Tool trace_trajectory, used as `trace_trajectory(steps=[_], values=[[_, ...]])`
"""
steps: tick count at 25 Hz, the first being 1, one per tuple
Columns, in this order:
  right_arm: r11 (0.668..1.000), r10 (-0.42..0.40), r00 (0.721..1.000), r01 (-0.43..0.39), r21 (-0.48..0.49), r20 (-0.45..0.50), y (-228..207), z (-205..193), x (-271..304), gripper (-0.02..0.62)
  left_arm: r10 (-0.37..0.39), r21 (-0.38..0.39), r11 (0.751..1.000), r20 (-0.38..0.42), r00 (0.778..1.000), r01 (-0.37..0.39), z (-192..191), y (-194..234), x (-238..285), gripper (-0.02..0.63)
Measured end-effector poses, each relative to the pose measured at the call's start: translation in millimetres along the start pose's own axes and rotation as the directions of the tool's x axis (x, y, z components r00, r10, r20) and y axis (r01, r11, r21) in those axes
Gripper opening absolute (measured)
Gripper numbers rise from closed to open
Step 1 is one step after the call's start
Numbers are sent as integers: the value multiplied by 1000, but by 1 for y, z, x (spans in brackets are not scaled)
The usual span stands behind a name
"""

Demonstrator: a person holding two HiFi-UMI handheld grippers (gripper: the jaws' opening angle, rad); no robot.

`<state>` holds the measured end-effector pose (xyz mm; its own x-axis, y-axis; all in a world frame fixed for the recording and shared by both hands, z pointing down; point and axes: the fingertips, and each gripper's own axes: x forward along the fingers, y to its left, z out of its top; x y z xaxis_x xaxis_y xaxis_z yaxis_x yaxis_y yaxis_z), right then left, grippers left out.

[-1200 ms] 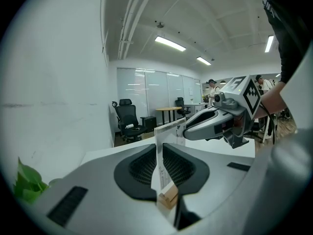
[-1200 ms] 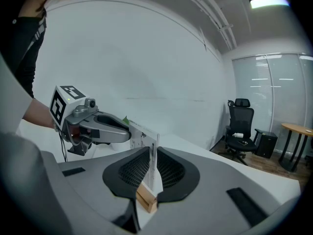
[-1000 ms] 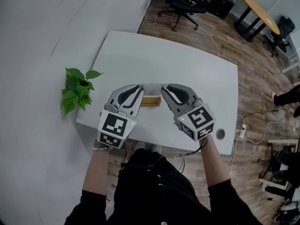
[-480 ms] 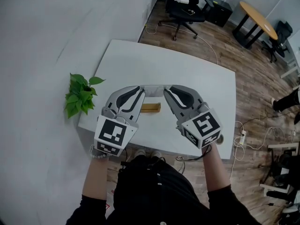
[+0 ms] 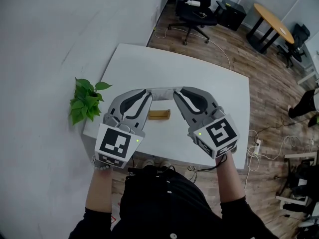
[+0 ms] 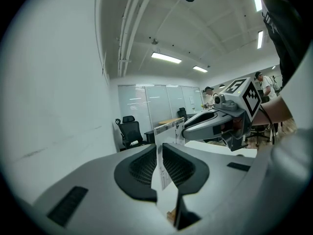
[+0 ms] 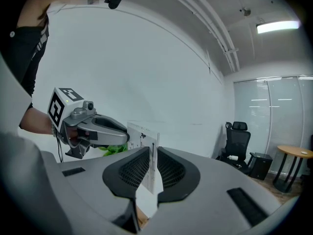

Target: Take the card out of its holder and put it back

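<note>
A thin white card (image 5: 160, 90) hangs level above the white table (image 5: 199, 78), seen edge-on in the head view. My left gripper (image 5: 148, 91) is shut on its left end and my right gripper (image 5: 174, 91) on its right end. The wooden holder (image 5: 159, 114) lies on the table below, apart from the card. In the left gripper view the card (image 6: 162, 173) stands pinched between the ribbed pads, with the right gripper (image 6: 220, 124) at its far end. The right gripper view shows the printed card (image 7: 142, 133) between the pads and the left gripper (image 7: 93, 131) beyond.
A potted green plant (image 5: 85, 99) stands off the table's left edge by the white wall. A round cable hole (image 5: 234, 142) sits at the table's near right corner. Beyond are an office chair (image 5: 197, 4), a round wooden table (image 5: 274, 14) and cables on the floor.
Both grippers have risen together with the card held between them. The gap between the card and the wooden holder on the table has grown.
</note>
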<state>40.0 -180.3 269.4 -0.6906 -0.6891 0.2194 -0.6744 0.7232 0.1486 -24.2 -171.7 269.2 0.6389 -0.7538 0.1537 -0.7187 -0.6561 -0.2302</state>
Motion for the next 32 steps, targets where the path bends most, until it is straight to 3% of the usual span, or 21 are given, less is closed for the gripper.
trace_trajectory(steps=[18, 32], values=[[1000, -12, 1000, 12, 13, -23, -2, -15, -1, 77, -35, -15, 999, -13, 999, 35, -13, -7, 6, 49], [998, 10, 996, -4, 63, -94, -1, -51, 12, 77, -94, -46, 995, -66, 993, 91, -49, -11, 17, 48]])
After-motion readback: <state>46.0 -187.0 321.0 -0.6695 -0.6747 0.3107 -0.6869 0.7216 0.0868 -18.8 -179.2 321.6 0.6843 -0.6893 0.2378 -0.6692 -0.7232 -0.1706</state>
